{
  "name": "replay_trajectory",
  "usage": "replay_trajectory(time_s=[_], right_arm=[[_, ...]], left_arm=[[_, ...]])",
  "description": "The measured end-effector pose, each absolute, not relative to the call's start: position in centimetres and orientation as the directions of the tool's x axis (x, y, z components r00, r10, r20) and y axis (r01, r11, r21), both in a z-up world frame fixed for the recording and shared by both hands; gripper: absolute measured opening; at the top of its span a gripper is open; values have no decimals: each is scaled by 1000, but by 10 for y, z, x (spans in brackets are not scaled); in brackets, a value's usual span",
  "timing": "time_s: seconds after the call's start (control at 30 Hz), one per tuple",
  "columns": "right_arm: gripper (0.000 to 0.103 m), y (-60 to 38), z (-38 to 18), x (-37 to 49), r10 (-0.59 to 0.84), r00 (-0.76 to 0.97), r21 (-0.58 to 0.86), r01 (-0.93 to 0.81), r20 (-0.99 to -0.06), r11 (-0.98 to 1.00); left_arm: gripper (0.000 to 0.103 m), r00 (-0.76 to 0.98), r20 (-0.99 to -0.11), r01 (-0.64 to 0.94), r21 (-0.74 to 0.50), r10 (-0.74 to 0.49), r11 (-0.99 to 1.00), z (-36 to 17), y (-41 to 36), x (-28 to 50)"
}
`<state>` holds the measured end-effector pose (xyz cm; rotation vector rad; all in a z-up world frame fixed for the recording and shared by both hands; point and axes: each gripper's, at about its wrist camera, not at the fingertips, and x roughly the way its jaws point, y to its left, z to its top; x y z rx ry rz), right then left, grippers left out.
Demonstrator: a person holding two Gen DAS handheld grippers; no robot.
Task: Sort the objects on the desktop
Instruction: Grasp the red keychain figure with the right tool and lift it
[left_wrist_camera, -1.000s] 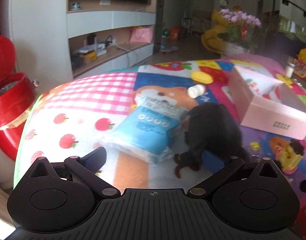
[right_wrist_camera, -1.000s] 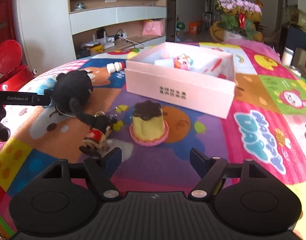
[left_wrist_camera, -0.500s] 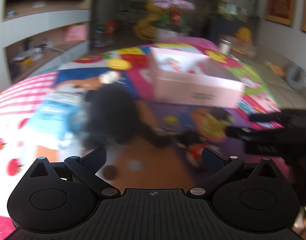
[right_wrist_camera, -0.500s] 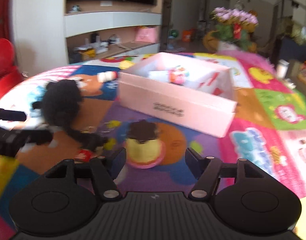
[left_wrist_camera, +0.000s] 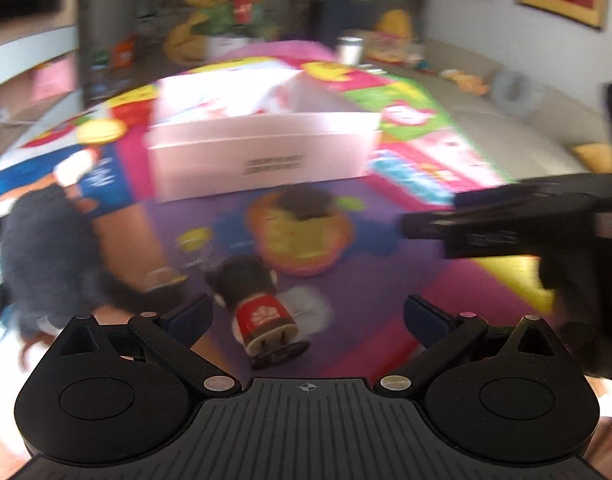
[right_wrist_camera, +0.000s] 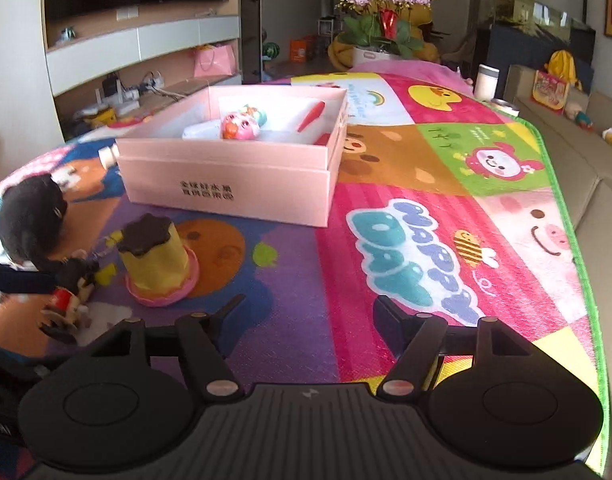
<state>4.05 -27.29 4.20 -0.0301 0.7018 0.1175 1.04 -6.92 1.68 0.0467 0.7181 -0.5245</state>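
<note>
Swinging right since a second ago, the left wrist view is now facing the pink box (left_wrist_camera: 262,152) instead of the blue packet. Through that blurred view, the left gripper (left_wrist_camera: 308,314) is hanging wide open and empty, with the small red-bodied figurine (left_wrist_camera: 262,312) lying between its fingers, nearer the left one, in front of the box. It is looking light, hard and rounded, so closing across its red middle seems safest. Through the right wrist view, the right gripper (right_wrist_camera: 308,312) is standing open and holding nothing, while the pudding toy (right_wrist_camera: 158,258) is sitting just before the box and the black plush (right_wrist_camera: 30,216) is lying to the box's left.
</note>
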Motion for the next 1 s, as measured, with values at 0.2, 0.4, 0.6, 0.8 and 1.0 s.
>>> replay_trajectory(time_s=[0.2,0.4,0.6,0.8,1.0], right_arm=[[70,-268,45,39,134,756,42,-140,-641,989],[70,-251,51,31,279,709,141,-248,-648,958],[70,-211,63,30,396,662,182,-370,-637,911],[69,-165,52,40,423,617,156,-439,-664,885],[32,-154,43,40,395,600,116,-449,-696,886]], left_arm=[[103,616,-629,532,-113,-475,839,22,-70,-6],[103,672,-680,360,-46,-293,932,13,-36,-16],[103,698,-681,235,-74,-221,969,11,6,-28],[103,717,-666,189,-95,-204,977,11,21,-32],[103,724,-656,197,-101,-214,975,11,19,-35]])
